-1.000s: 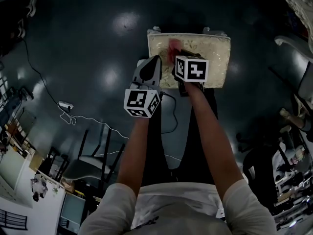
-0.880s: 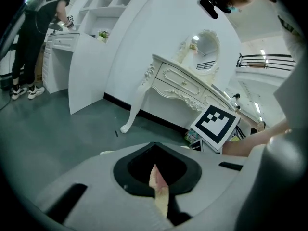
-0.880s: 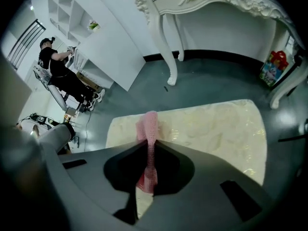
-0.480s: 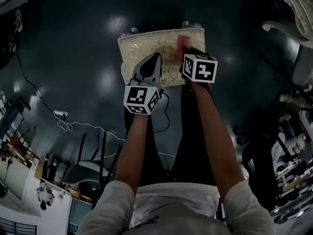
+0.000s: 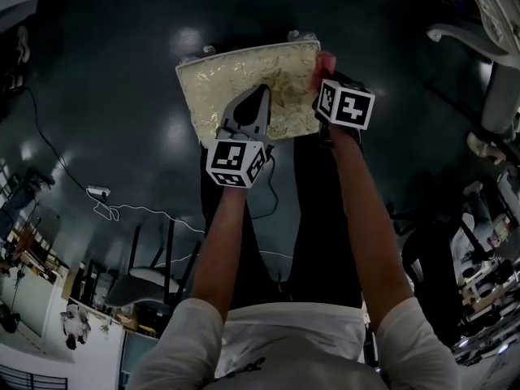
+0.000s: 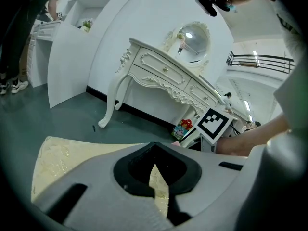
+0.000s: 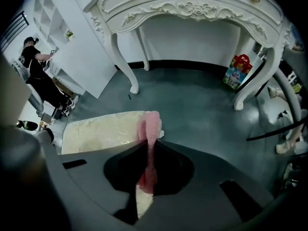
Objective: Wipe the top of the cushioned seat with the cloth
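The head view is dim: its dark floor (image 5: 97, 96) carries pale reflections of overhead lights, and the cushioned seat (image 5: 213, 86) stands out bright. Both gripper views are evenly, brightly lit off white walls and a dressing table (image 7: 192, 6), with bowed fisheye lines, black corners and soft foregrounds.

The head view looks steeply down on the seat (image 5: 219, 84) from above. Both gripper views sit low over it, facing the vanity (image 7: 192, 4).

Cloth (image 5: 326, 60) now at right edge of seat (image 5: 236, 80)
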The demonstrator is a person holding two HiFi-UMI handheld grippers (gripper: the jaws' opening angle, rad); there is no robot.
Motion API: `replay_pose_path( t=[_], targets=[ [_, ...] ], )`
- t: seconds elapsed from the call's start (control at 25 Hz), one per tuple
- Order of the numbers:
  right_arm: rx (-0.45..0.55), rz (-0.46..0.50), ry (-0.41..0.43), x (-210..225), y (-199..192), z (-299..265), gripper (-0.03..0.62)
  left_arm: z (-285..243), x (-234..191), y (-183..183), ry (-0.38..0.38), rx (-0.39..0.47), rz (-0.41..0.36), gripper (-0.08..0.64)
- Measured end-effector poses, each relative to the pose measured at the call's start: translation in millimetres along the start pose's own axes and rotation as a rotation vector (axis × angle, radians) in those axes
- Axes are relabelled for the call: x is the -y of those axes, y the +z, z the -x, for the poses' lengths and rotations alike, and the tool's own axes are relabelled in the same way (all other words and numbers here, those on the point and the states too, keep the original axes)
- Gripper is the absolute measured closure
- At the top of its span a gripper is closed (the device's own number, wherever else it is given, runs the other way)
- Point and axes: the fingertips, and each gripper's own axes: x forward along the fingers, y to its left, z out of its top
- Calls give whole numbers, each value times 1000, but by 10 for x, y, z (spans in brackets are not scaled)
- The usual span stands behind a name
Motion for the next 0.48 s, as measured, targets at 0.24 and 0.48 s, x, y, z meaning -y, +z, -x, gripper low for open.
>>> replay_pose_path(
  t=[0.24, 0.48],
  targets=[
    [-7, -33, -11, 131, 14, -19, 569, 129, -27, -14, 3, 1, -1, 546],
    [64, -130, 187, -725, 21, 275, 569, 544, -493, 86, 79, 29, 26, 546]
  ],
)
